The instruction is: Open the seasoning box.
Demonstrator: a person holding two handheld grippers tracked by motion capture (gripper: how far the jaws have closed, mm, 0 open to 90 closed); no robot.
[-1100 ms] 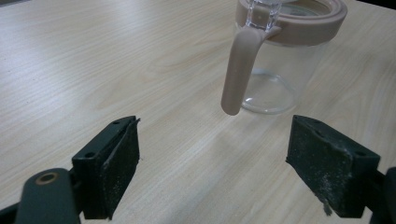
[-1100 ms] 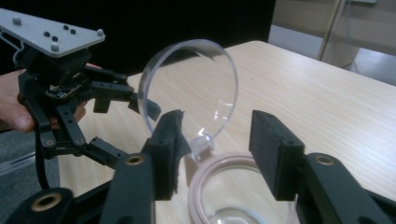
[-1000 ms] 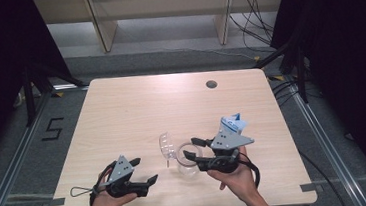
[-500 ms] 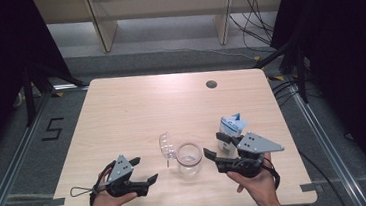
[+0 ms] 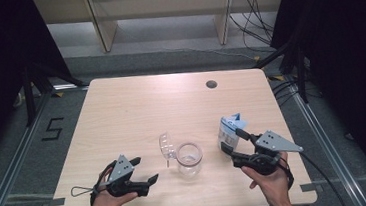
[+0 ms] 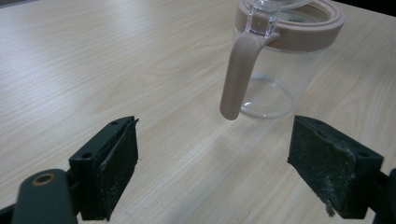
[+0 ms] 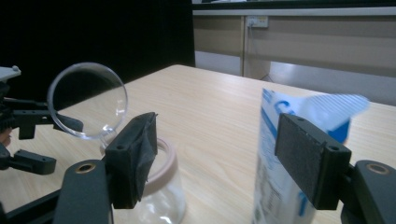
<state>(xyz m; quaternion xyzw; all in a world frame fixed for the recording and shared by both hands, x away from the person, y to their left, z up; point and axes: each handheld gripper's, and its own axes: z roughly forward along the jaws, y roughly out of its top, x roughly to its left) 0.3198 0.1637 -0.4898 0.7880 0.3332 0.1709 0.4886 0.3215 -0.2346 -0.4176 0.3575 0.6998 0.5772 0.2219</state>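
Left gripper (image 5: 142, 171) rests low on the table (image 5: 136, 107), jaws spread wide with nothing between them. Just ahead of its fingertips stands the clear glass jar (image 5: 189, 159), pink-rimmed, its hinged clear lid (image 5: 165, 145) flipped up, a pink latch hanging down the near side. Right gripper (image 5: 232, 146): jaws have just been opening, now wide. The blue-and-white pouch (image 5: 229, 130) stands upright just past the fingers, against the far one, apparently unclamped; the jar sits beyond the near finger.
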